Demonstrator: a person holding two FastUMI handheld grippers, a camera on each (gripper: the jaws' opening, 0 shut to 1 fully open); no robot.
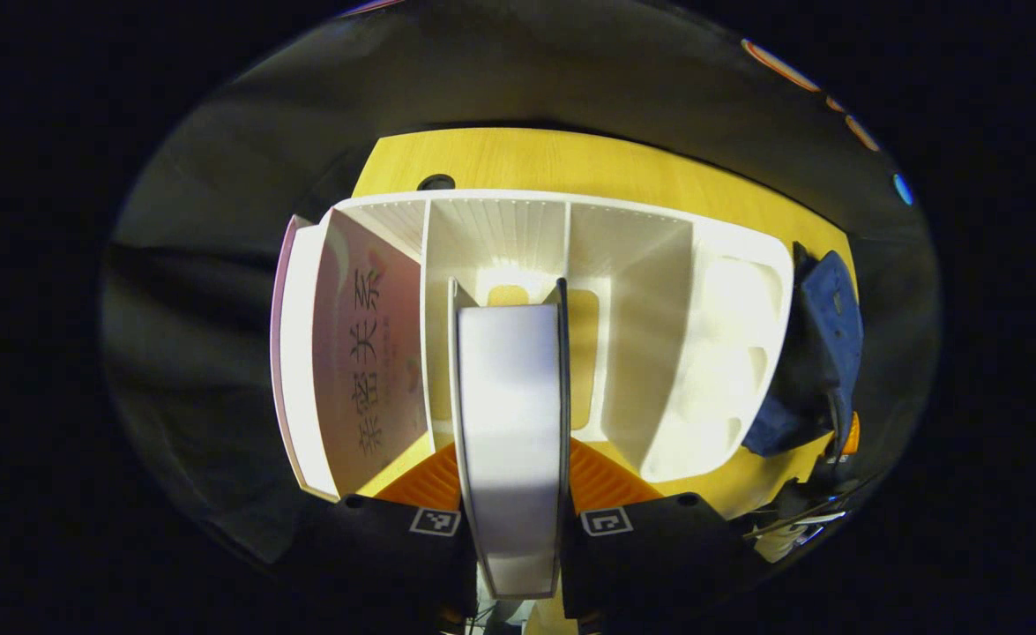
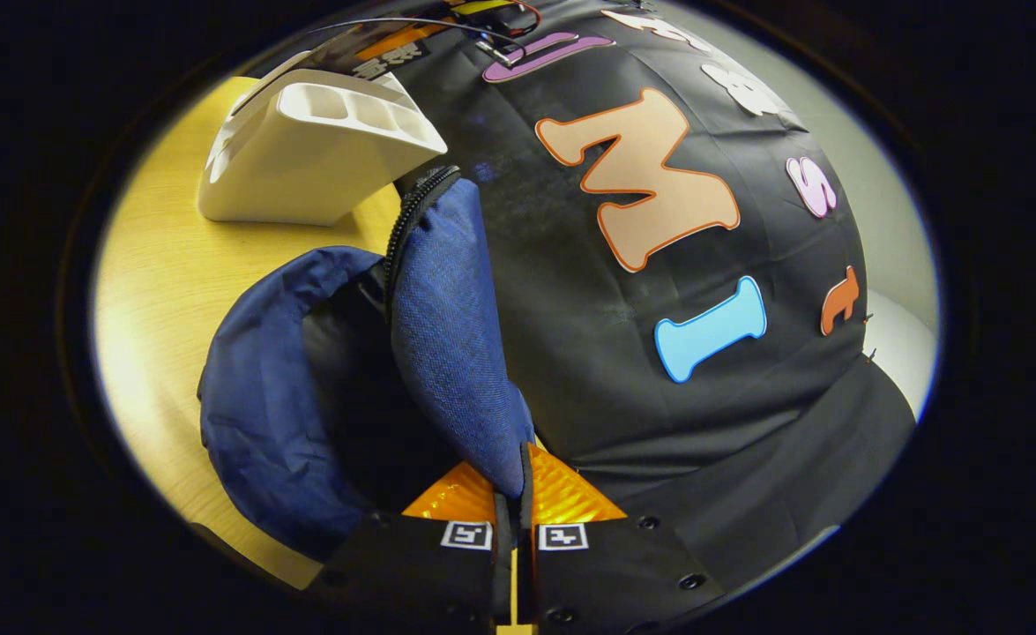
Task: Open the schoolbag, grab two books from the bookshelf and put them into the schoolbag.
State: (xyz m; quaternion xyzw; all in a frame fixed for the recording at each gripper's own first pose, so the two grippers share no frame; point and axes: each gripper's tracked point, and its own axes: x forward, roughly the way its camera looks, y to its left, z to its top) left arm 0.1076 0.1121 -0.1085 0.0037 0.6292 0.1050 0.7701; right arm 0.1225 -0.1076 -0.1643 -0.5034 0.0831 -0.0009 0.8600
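In the left gripper view my left gripper [image 1: 511, 481] is shut on a thin white book [image 1: 510, 414], held upright by its page edge in front of the white bookshelf [image 1: 518, 229]. A pink book [image 1: 346, 353] leans in the shelf's left compartment. The blue schoolbag [image 1: 822, 353] lies to the shelf's right. In the right gripper view my right gripper [image 2: 512, 489] is shut on the blue flap [image 2: 447, 344] of the schoolbag, holding it up. The bag's dark mouth [image 2: 350, 388] gapes open to the left of the flap. The bookshelf [image 2: 315, 159] stands behind the bag.
The shelf and bag rest on a yellow wooden table [image 2: 156, 291] whose far edge meets the black cloth wall [image 2: 659, 397]. The shelf's right compartments [image 1: 650, 309] hold nothing. A round hole [image 1: 436, 183] sits in the tabletop behind the shelf.
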